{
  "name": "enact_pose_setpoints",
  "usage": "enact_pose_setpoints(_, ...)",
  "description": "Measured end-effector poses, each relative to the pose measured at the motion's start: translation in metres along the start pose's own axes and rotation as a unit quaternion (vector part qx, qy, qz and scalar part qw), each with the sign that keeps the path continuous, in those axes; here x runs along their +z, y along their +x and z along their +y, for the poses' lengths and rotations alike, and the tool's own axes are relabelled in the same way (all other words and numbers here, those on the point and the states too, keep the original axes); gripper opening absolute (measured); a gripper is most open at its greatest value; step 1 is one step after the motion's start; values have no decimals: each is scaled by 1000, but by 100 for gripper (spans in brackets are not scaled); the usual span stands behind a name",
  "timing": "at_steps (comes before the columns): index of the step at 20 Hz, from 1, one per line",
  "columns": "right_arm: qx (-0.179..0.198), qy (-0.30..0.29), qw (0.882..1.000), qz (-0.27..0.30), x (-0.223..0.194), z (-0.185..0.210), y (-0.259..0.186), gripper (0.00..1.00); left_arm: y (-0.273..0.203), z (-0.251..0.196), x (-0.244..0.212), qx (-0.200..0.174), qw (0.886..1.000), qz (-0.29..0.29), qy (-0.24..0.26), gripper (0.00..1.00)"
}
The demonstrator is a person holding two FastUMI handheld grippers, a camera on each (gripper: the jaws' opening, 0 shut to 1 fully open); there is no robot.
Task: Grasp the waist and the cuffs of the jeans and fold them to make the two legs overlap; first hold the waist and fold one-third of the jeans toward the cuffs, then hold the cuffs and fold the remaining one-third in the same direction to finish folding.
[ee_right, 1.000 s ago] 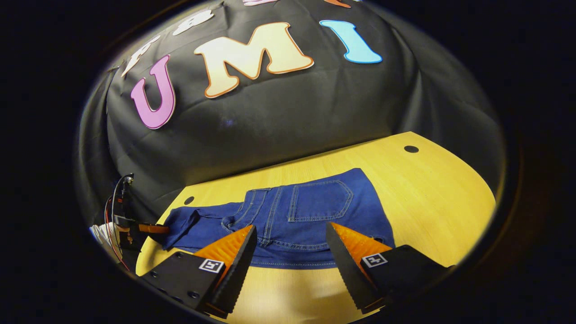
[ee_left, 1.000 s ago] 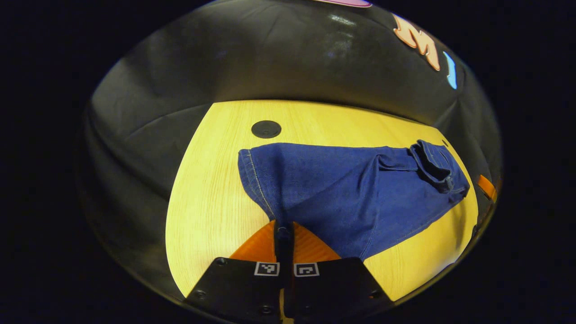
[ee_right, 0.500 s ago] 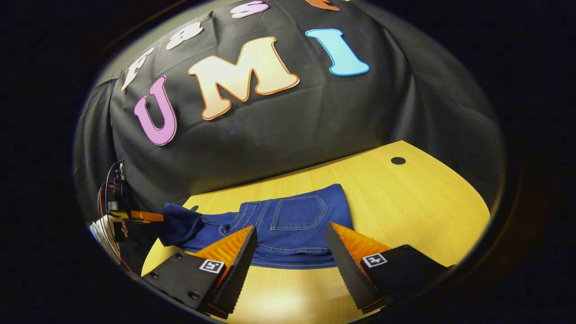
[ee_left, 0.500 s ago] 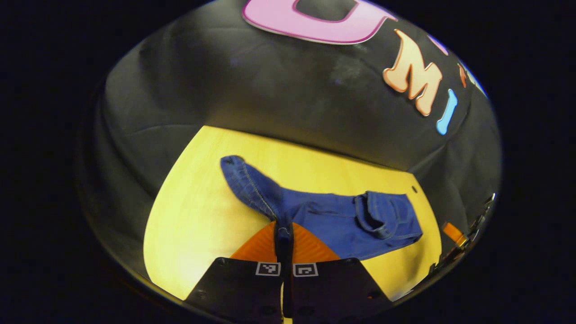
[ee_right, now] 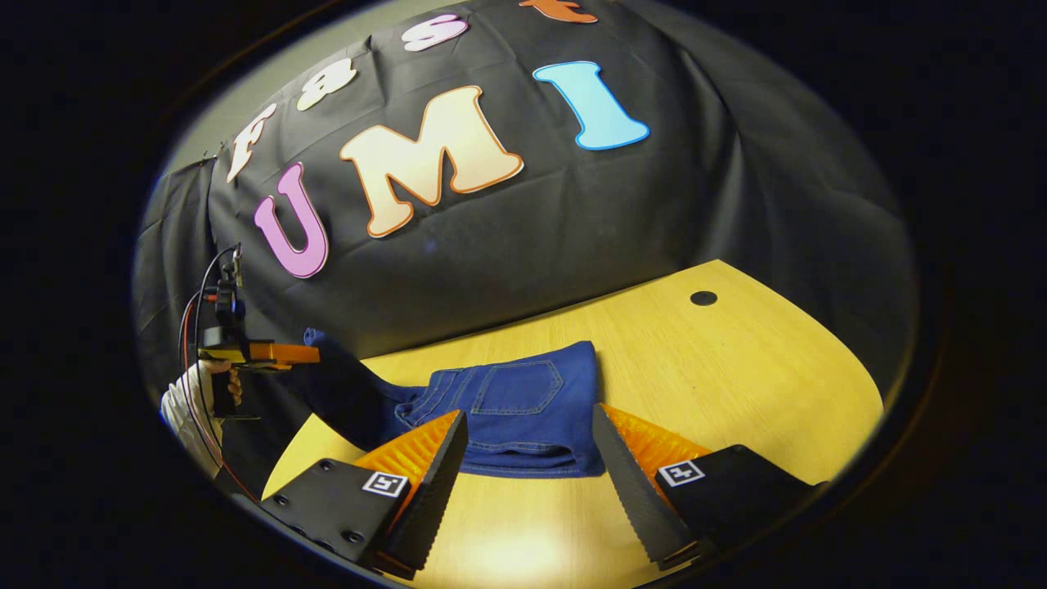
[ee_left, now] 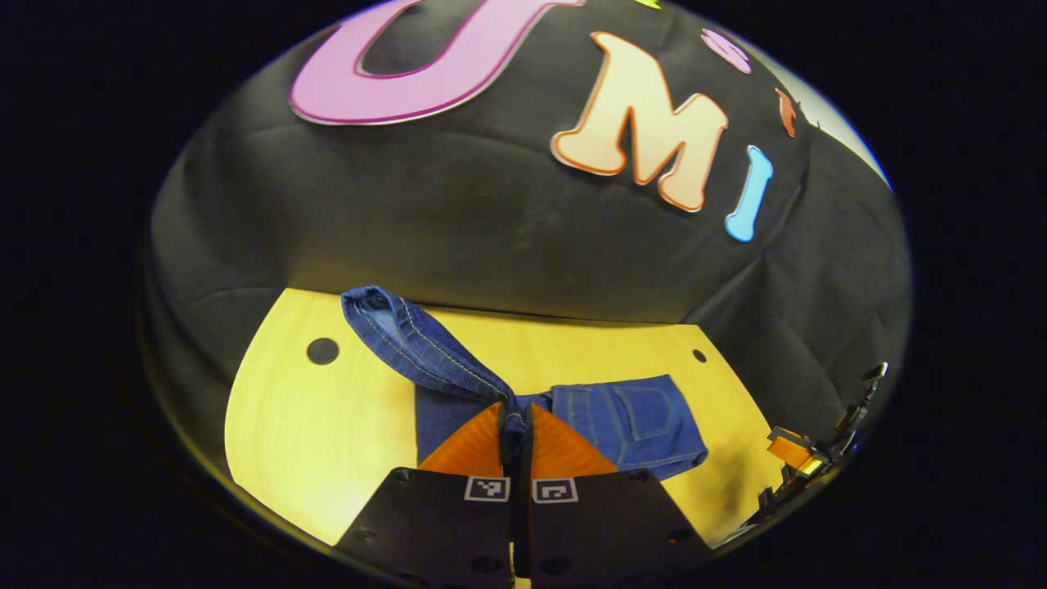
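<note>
The jeans [ee_left: 626, 421] are dark blue denim with pale contrast stitching, lying on a light yellow wooden table [ee_left: 311, 425]. In the left gripper view the folded bulk sits just right of centre in the lower half of the frame, a back pocket [ee_left: 646, 409] facing up and its stitched outline plain to see. From there a leg rises up and to the left, off the table, ending in a hemmed cuff [ee_left: 368, 307] at centre left, with the booth wall behind it.

The left gripper [ee_left: 515, 425] is at bottom centre of that view, its two fingers pressed together with a pinch of the lifted denim leg caught between them. In the right gripper view the same gripper [ee_right: 307, 353] appears at the left edge, held by a hand [ee_right: 192, 397], with the dark leg sloping from its tip down to the table.

The right gripper [ee_right: 530, 425] sits at the bottom of its own view with its jaws spread wide, the fingers well apart and holding nothing. The folded waist part of the jeans [ee_right: 515, 409] lies flat on the table [ee_right: 736, 368] just beyond and between the fingers, pocket [ee_right: 517, 388] up, near the lower centre of the frame.

Two small dark round holes show in the tabletop in the left gripper view, one at left [ee_left: 322, 351] and one at right [ee_left: 699, 356].
</note>
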State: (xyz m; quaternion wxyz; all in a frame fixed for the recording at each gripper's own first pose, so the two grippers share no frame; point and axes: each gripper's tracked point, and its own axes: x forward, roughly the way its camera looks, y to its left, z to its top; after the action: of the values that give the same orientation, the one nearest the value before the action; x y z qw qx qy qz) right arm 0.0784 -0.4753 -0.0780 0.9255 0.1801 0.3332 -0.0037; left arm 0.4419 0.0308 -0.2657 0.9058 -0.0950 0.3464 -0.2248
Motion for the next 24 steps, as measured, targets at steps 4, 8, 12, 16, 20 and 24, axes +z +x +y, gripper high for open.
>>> enact_pose_setpoints(4,5,3,1000,1,2,-17,-12,95,19,-57,9,-25,1000,-3,14,0)
enact_pose_setpoints(8,3,1,1000,-2,9,-37,-22,95,47,-115,15,-54,998,-10,28,0)
enact_pose_setpoints(12,-3,-7,1000,-2,12,-59,-28,95,80,-166,3,-88,996,-5,27,0)
enact_pose_setpoints(16,-8,-5,1000,7,9,-74,-30,95,124,-205,-40,-91,995,27,42,0)
enact_pose_setpoints(20,1,-15,1000,-2,14,-69,-31,96,129,-230,-55,-89,995,-9,50,23)
enact_pose_setpoints(24,19,-53,998,-28,30,-40,-38,98,63,-231,-31,-40,986,-100,130,96)
